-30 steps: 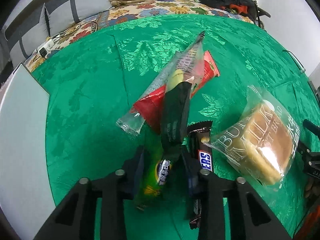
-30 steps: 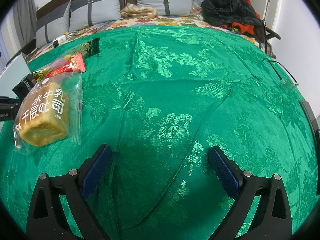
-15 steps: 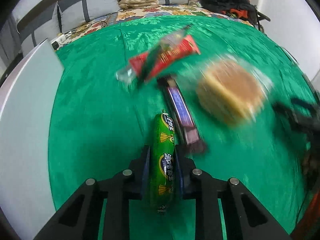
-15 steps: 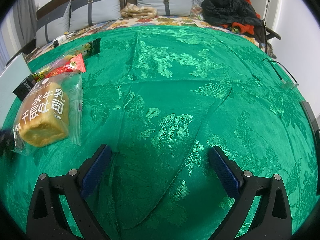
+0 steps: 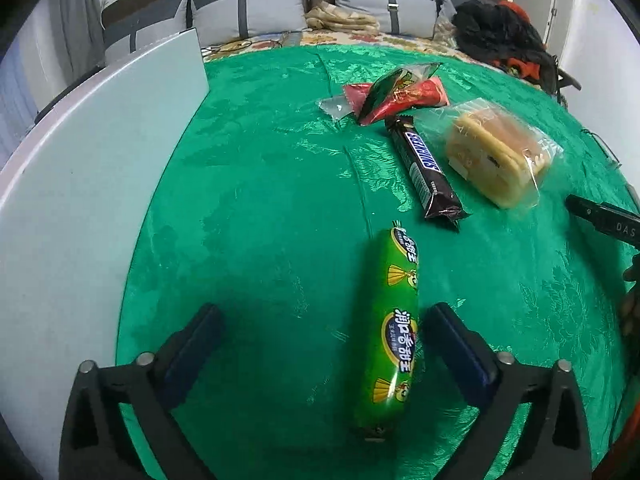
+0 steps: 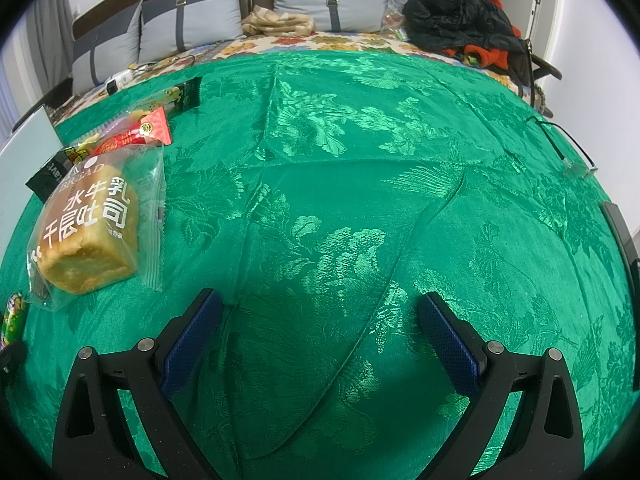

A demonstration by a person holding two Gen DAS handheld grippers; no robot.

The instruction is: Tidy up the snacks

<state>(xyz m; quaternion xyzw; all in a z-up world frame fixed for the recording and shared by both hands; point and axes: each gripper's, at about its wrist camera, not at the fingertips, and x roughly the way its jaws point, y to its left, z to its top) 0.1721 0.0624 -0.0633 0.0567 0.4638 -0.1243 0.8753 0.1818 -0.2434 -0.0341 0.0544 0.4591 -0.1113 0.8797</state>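
A green sausage pack [image 5: 394, 332] lies on the green cloth [image 5: 260, 208] between my left gripper's [image 5: 322, 326] open fingers, close to the right finger [image 5: 456, 344]. Beyond it lie a Snickers bar [image 5: 426, 168], a bagged bread loaf [image 5: 494, 154] and a red and a green-black packet [image 5: 394, 94]. My right gripper [image 6: 318, 326] is open and empty over bare cloth; the bread loaf [image 6: 90, 232] and red packet [image 6: 138, 134] lie to its left, and the sausage's tip [image 6: 12, 316] shows at the left edge.
A white board [image 5: 80, 184] lies along the cloth's left side. Grey cushions [image 6: 304, 0] and dark clothes [image 6: 452, 20] sit on the sofa behind. A thin cable [image 6: 568, 148] lies at the cloth's right edge. The right gripper's tip [image 5: 604, 220] shows at right in the left wrist view.
My left gripper pulled the green sausage back away from the snack pile, then opened and let it go onto the cloth. The right gripper has stayed still.
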